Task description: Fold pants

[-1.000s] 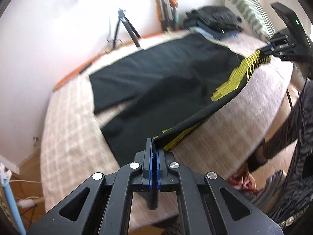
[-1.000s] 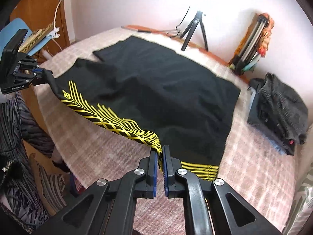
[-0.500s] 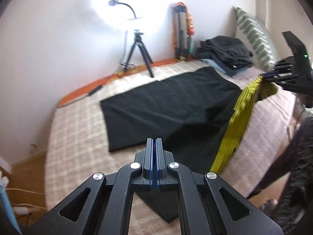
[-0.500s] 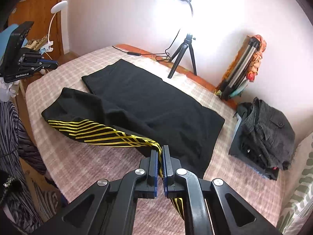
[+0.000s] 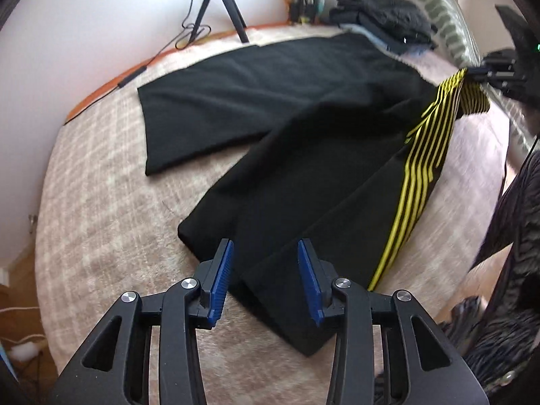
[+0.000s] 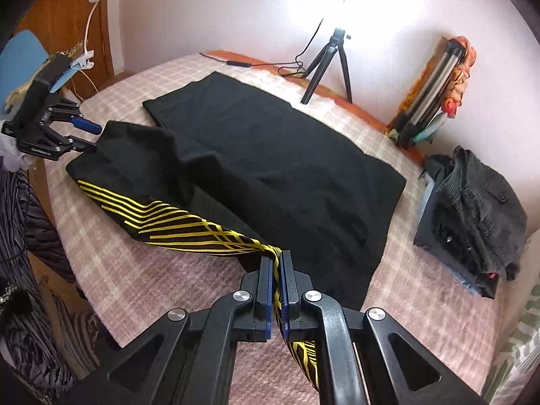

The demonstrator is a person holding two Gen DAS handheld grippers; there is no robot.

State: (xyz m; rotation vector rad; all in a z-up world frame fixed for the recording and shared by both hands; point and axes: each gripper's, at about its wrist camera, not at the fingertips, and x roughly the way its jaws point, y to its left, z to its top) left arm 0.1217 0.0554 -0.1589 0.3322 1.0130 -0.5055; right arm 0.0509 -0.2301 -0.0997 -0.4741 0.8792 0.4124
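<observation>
1. Pants (image 5: 303,155), black with yellow stripes, are lying spread on the checked bed cover (image 5: 101,202); the near leg is sitting partly over the far one.
2. Left gripper (image 5: 265,281) is hovering at the hem, jaws released and gripping nothing.
3. Right gripper (image 6: 276,290) is pinching the striped waistband edge, jaws clenched on the cloth.
4. Tripod (image 6: 325,67) is standing at the bed's far side.
</observation>
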